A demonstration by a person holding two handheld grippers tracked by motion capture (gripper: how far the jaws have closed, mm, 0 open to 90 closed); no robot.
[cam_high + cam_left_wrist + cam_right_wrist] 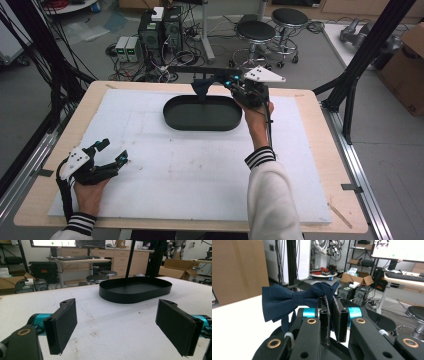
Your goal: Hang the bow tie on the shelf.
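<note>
We hold the navy fabric bow tie clamped in our right gripper at the black oval metal tray's twelve o'clock rim, seemingly ready to lower it in, left gripper fingers apart.

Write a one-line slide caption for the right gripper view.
Right gripper shut on a navy bow tie, held above the white table surface, lab clutter behind.
</note>
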